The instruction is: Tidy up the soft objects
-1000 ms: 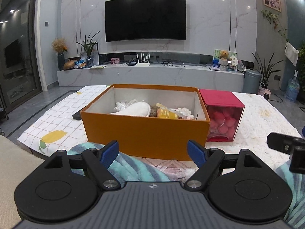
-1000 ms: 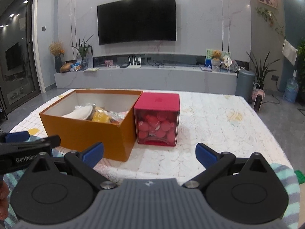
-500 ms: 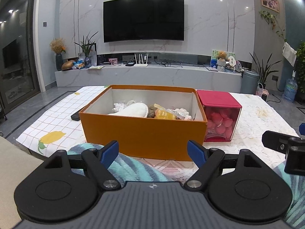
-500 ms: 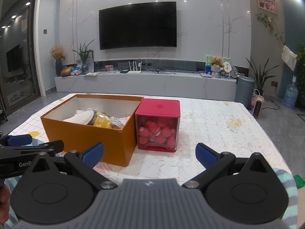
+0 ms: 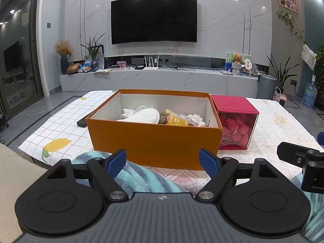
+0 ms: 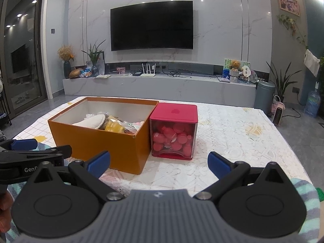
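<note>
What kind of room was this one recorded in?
Most likely a home living room: a wall-mounted TV above a long marble media console, houseplants, and a cloth-covered table holding the orange box.

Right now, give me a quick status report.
Left gripper open, empty. Right gripper open, empty. Soft items sit in orange box, red container touching its right side. Nothing blocking.

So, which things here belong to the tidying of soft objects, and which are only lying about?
For the job:
- orange box with soft items inside
- striped blanket in front
- left gripper, open
- right gripper, open

Lying about:
- red container of balls
- black remote
- TV
- router
</note>
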`<state>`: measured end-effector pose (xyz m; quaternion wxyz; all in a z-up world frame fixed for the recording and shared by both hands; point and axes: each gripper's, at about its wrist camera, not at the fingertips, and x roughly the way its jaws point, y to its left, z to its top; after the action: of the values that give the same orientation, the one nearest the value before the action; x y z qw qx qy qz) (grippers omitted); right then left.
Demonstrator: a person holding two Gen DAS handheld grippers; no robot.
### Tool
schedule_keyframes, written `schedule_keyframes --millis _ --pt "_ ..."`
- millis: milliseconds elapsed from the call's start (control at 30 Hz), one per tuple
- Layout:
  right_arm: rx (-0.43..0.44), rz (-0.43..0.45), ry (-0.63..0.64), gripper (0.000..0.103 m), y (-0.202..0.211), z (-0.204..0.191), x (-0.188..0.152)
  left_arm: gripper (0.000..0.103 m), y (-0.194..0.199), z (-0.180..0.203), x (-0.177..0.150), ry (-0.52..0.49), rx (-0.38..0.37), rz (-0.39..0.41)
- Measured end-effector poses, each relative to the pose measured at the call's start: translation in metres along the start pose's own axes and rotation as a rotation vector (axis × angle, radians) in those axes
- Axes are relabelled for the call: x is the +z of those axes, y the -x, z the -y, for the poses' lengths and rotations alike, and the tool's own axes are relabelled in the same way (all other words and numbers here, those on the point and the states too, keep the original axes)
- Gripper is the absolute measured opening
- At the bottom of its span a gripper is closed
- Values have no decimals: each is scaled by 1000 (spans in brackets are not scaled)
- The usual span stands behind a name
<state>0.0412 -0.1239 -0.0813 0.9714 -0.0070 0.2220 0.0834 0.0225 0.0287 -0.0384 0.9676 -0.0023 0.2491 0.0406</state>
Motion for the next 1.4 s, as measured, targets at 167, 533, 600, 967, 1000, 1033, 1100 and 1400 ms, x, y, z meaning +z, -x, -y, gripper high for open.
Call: schedule_keyframes --millis 167,533,600,967,1000,1033,1100,1400 --pt "2 -1 12 100 0 -3 -1 95 -1 -1 0 -1 0 -3" --pt "1 -6 22 100 -1 -5 -2 95 -1 -1 -1 -1 0 -5" --pt "1 -6 22 100 -1 -5 -2 95 -1 -1 -1 -1 0 -6" --pt "-1 -10 21 100 -2 -7 -3 95 -2 -2 -4 -4 0 -10" --pt "-2 -10 21 100 -2 -7 -3 95 -1 -3 -5 -3 -2 -11" --pt "-3 -10 21 100 -2 -7 -3 95 -2 -3 -5 -4 -3 -12" --pt "-4 -12 18 100 -3 -7 -4 95 -1 -4 -6 -5 -3 -13" --pt "-8 -18 22 100 -4 -8 -3 95 -3 -4 -4 -2 -4 -17"
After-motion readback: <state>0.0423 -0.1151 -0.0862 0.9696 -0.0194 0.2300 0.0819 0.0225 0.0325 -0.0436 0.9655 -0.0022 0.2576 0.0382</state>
